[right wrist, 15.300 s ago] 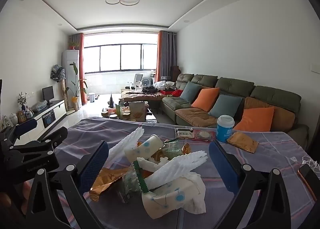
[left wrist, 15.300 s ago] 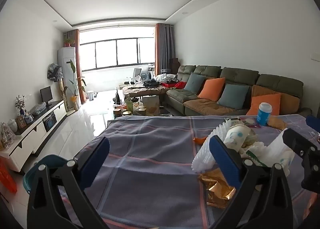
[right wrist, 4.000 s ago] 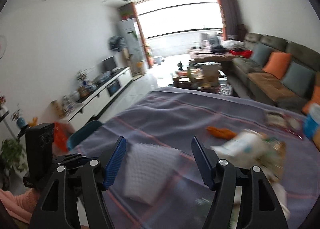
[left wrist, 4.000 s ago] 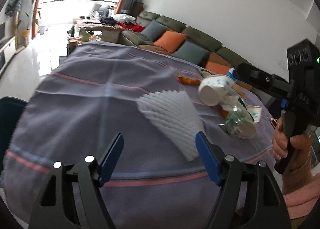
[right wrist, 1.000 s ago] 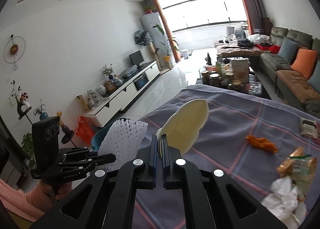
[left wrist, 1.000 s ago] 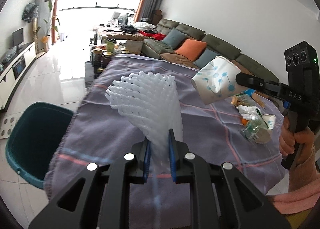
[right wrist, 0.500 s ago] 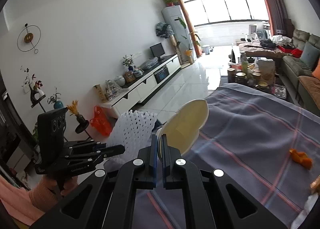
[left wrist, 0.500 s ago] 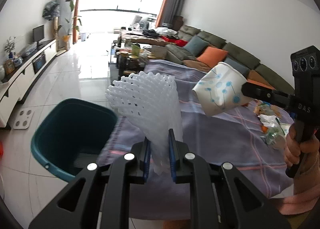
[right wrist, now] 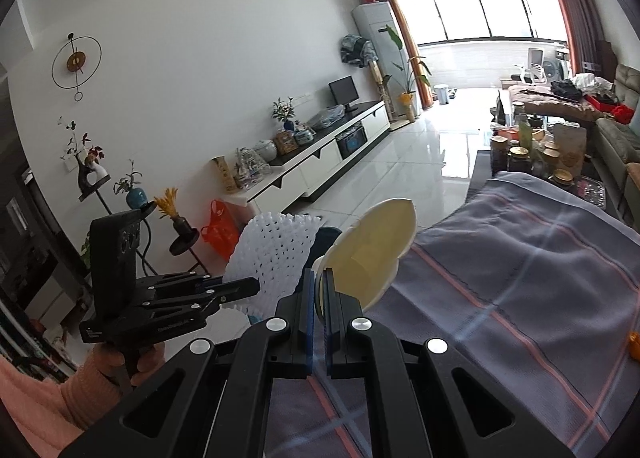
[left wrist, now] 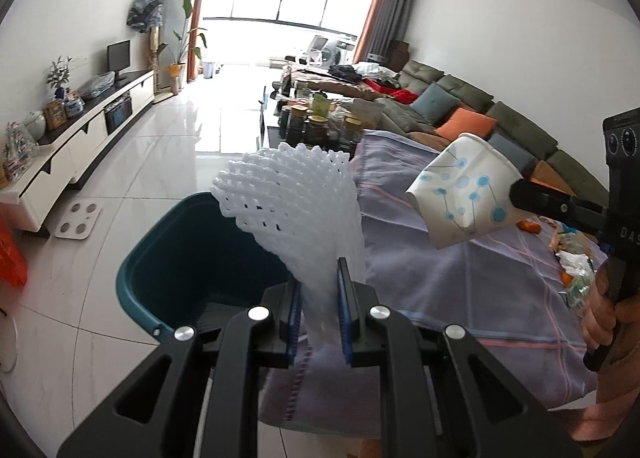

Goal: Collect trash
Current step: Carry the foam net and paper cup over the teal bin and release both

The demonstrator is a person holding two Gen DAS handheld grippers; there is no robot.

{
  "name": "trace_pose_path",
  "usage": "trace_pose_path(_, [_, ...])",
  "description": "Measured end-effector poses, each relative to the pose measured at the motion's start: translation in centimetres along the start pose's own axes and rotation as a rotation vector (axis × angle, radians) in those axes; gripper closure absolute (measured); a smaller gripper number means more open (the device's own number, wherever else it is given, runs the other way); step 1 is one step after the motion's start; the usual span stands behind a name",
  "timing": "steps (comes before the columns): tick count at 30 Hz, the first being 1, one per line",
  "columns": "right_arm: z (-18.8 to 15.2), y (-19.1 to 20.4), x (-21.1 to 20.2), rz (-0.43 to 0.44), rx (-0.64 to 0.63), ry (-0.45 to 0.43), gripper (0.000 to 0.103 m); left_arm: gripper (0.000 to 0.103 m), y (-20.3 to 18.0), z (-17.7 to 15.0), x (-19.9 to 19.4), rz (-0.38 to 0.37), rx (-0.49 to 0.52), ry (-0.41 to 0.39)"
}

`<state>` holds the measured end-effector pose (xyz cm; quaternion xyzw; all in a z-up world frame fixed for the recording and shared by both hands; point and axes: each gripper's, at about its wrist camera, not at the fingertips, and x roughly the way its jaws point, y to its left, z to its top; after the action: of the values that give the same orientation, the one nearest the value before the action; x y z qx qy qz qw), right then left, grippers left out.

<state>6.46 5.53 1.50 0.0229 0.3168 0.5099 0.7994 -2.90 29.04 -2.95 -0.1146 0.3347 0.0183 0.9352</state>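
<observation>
L gripper [left wrist: 319, 300]: fingers nearly together, pinching the lower end of the white foam net [left wrist: 294, 205], which fanned up over the teal bin [left wrist: 168, 258] on the floor beside the bench [left wrist: 460, 282]. R gripper [right wrist: 319, 294]: fingers pressed almost fully together on the rim of the crushed paper cup [right wrist: 370, 250], held in the air just right of the net, w/ more trash [left wrist: 572, 266] left on the bench cloth
</observation>
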Motion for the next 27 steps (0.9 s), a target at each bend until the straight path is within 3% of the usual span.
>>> trace_pose_path(12, [0.6,1.9,3.3,0.041,-0.038,0.034,0.099,0.086,3.2,0.7,0.5,0.070,-0.038,0.000])
trace_pose_path(27, [0.5,2.7,6.7,0.053,-0.046,0.095,0.099,0.086,4.6,0.6,1.4,0.098,-0.042,0.031])
